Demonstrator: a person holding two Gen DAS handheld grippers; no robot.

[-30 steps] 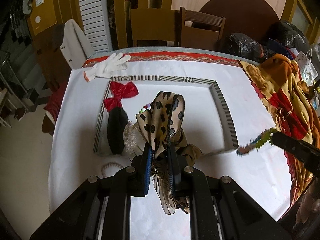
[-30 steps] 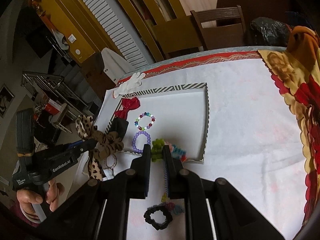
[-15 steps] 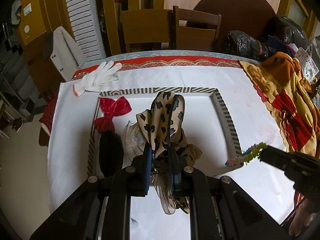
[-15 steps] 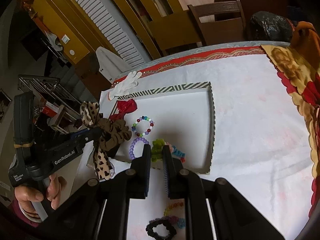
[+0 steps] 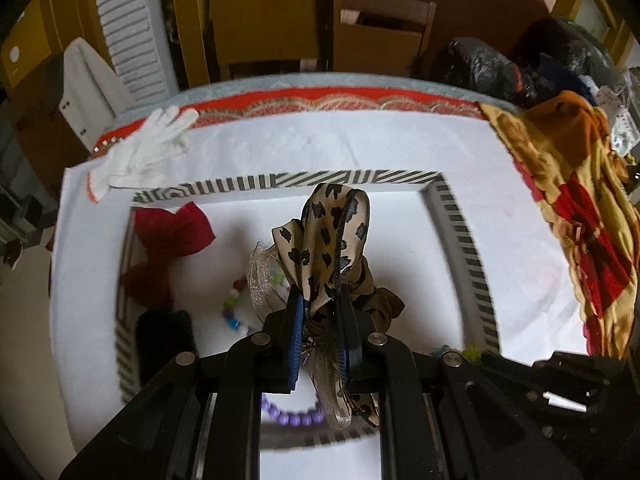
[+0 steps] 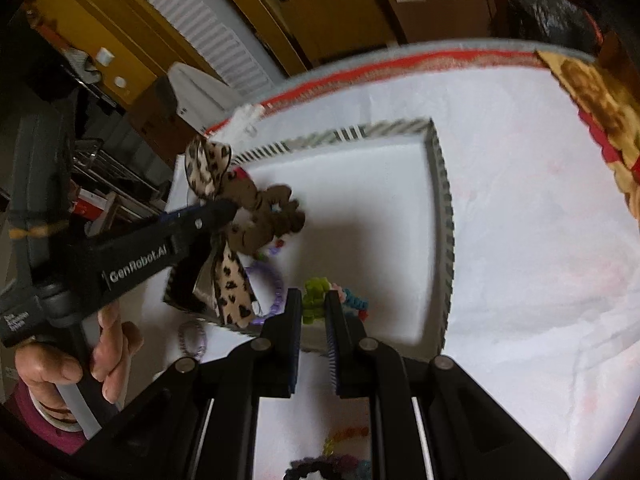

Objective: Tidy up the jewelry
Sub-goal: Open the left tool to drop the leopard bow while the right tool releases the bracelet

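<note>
My left gripper point(image 5: 318, 300) is shut on a leopard-print bow point(image 5: 328, 236), which it holds above the left half of the striped-rim tray point(image 5: 452, 216). The right wrist view shows that same left gripper point(image 6: 224, 210), the bow point(image 6: 230, 280) dangling from it, and a person's hand point(image 6: 108, 344) on its handle. My right gripper point(image 6: 313, 298) is shut on a green, pink and blue coil hair tie point(image 6: 354, 300) just over the tray's near rim point(image 6: 444, 240). In the tray lie a red bow point(image 5: 168, 236), a black piece point(image 5: 164, 336), a multicolour bead bracelet point(image 5: 234, 312) and a purple bead bracelet point(image 5: 292, 418).
A white glove point(image 5: 140, 156) lies beyond the tray's far left corner. A patterned orange and red blanket point(image 5: 572, 216) covers the table's right side. A black scrunchie point(image 6: 316, 466), an orange bead string point(image 6: 346, 436) and a pink bracelet point(image 6: 192, 336) lie on the cloth in front of the tray. Chairs stand behind the table.
Both grippers have come forward and down toward the tray. The leopard bow now hangs over the tray's inside, and the coil hair tie has reached the near rim.
</note>
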